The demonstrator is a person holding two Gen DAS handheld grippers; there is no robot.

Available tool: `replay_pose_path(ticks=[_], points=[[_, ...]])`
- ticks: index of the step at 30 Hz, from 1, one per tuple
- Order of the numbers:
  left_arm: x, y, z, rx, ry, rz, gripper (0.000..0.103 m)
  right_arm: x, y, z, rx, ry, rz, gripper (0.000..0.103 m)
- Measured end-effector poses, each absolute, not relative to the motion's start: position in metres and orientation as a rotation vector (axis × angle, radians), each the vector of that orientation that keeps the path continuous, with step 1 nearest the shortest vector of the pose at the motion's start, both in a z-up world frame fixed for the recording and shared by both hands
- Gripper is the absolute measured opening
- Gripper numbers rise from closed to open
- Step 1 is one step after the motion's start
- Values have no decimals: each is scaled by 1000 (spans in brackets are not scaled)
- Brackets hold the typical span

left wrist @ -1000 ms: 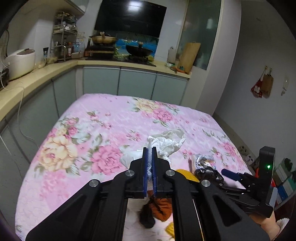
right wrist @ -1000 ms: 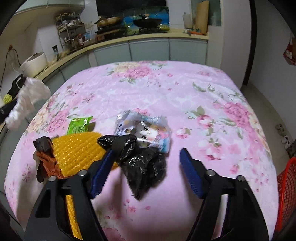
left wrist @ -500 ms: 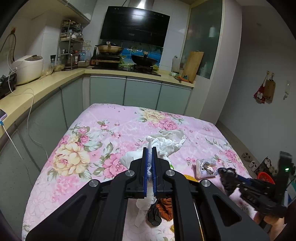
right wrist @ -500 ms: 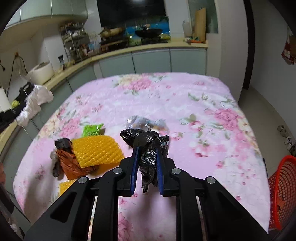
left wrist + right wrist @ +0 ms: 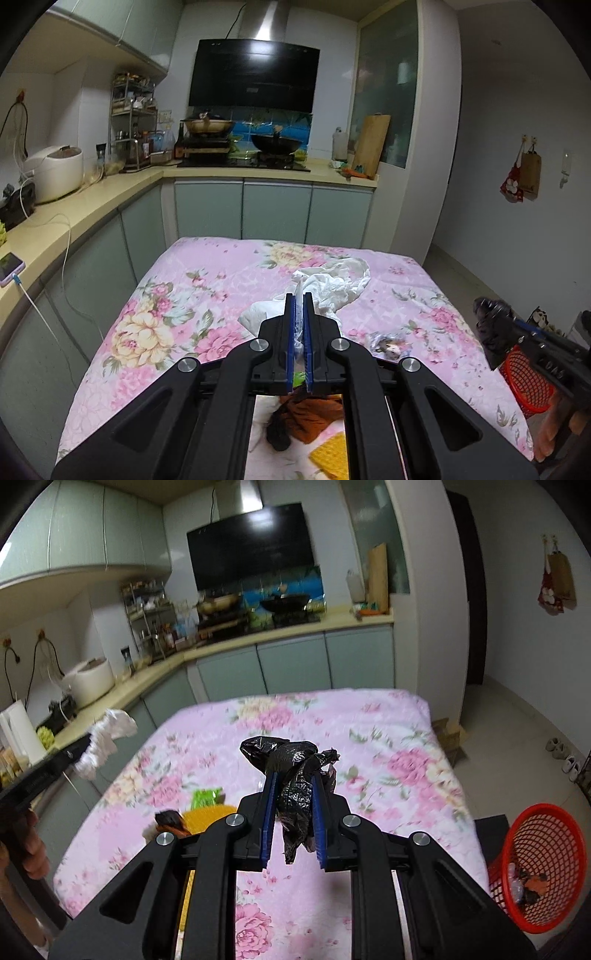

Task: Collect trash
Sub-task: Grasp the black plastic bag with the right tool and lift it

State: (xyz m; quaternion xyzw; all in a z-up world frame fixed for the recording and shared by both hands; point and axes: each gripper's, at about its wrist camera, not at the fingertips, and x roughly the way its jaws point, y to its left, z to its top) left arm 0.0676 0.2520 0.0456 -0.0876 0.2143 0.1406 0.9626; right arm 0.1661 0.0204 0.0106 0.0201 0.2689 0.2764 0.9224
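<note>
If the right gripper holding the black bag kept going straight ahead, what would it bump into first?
Probably the flowery pink tablecloth near the table's far end. The right gripper, shut on the black plastic bag, points across it with nothing standing between, though depth is hard to judge.

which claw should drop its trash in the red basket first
Right. The right claw, shut on crumpled black plastic, hangs nearest the red mesh basket; the left claw, holding white plastic, is farther.
</note>
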Motion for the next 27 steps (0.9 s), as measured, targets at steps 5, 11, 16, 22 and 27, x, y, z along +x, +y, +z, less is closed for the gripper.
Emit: replay_pose_path(ticks=[5,11,16,22,27], points=[[75,233,51,-164,427,245,4,158,-4,32,60,499,533,18],[89,202,57,-136,423,177,4,157,-37,44,81,472,463,18],[104,174,58,-112,429,109,4,157,-69,50,109,458,397,18],[122,136,58,-94,435,13,4,156,-103,51,129,449,317,18],[137,98,59,-73,442,-77,4,159,-133,47,155,455,245,18]])
